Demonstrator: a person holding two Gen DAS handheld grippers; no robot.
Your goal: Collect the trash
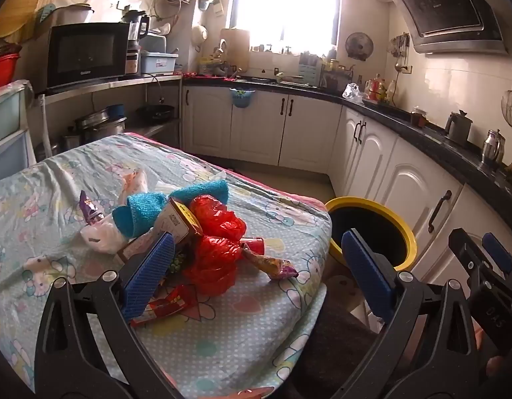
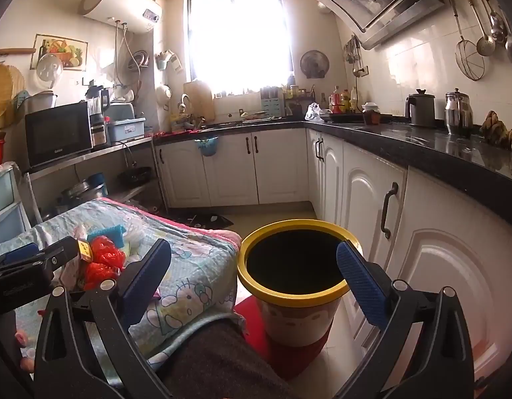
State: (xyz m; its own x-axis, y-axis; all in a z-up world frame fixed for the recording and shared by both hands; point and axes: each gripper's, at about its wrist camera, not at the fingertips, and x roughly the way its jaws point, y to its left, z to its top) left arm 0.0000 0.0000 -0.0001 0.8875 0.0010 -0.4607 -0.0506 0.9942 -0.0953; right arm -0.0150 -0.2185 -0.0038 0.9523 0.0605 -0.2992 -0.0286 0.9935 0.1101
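Left gripper (image 1: 257, 266), jaws spread and empty, hovers above a crumpled red plastic bag (image 1: 219, 242) among wrappers on the cartoon-print cloth-covered table (image 1: 242, 342); only the right view shows the right gripper (image 2: 254, 267) spread over the yellow-rimmed bin (image 2: 292, 294) on the floor

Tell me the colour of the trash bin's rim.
Yellow rim, seen best in the right wrist view.

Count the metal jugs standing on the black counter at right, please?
2: a dark grey jug and a shiny steel one beside it, nearer the camera. Others may hide among clutter.
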